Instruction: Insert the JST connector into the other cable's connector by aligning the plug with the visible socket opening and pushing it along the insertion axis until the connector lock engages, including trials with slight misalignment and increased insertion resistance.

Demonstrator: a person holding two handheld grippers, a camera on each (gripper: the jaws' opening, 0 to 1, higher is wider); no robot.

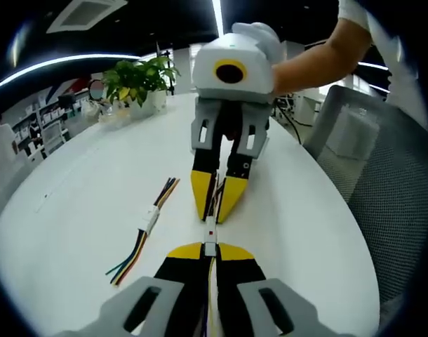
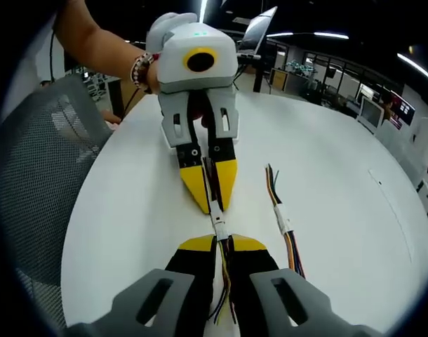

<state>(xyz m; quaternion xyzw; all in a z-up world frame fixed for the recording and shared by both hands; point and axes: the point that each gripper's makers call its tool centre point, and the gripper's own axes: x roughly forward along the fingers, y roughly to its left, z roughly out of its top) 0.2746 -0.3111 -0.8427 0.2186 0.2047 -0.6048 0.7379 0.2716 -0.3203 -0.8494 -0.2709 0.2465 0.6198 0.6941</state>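
Two grippers with yellow-tipped jaws face each other tip to tip over a white table. My left gripper is shut on a white connector with its wires running back between the jaws. My right gripper comes from above, shut on the other cable, whose small connector end touches the white one. In the right gripper view, my right gripper holds multicoloured wires and the left gripper stands opposite. The joined white connectors lie in line between the tips. How deep the plug sits is unclear.
A spare joined cable pair lies flat on the table beside the grippers. A potted plant stands at the far edge. A grey mesh chair is next to the table. The person's forearm shows behind each opposite gripper.
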